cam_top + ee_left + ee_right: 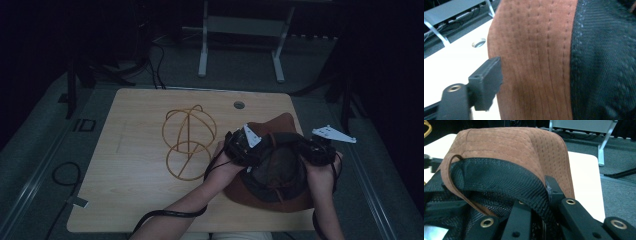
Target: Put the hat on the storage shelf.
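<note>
One brown suede hat (280,165) lies upside down at the table's (135,180) right edge, between my claws. My right claw (544,195) is clenched on its black mesh lining; my left claw (486,85) gapes, one jaw just beside the brim.

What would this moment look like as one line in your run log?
right gripper: jaws shut on hat rim | left gripper: jaws beside hat brim, grip unclear | wire hat stand: bare on table
</note>
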Motion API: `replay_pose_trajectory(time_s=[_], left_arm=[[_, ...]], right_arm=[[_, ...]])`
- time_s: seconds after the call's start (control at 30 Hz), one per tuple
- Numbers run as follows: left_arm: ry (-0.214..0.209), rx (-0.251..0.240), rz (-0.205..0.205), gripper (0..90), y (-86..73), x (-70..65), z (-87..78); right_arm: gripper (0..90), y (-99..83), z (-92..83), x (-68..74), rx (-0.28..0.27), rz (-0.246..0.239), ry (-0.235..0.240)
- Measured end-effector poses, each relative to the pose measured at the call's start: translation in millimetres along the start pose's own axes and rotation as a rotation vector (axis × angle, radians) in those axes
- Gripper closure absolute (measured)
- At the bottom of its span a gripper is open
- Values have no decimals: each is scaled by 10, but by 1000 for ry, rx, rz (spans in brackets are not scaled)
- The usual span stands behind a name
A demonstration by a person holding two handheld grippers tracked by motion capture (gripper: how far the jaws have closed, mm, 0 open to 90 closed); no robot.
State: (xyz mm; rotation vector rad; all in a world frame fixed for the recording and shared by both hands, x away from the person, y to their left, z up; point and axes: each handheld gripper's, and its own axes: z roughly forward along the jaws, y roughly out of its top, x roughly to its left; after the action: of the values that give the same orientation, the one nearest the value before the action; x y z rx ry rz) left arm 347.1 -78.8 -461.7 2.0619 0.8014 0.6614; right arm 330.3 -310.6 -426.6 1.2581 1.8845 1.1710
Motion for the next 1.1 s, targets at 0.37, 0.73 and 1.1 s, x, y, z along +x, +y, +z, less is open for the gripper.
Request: replay_pose_trajectory(time_s=[0.37,0.73,1.1], left_arm=[[72,62,42,865,125,49,42],[141,-40,44,871,219,105,-102],[151,-174,57,871,270,75,-303]], right_arm=[[843,-43,2,122,4,-14,2],[820,-131,-144,222,-9,-31,14],[570,-237,-546,215,-47,-68,124]])
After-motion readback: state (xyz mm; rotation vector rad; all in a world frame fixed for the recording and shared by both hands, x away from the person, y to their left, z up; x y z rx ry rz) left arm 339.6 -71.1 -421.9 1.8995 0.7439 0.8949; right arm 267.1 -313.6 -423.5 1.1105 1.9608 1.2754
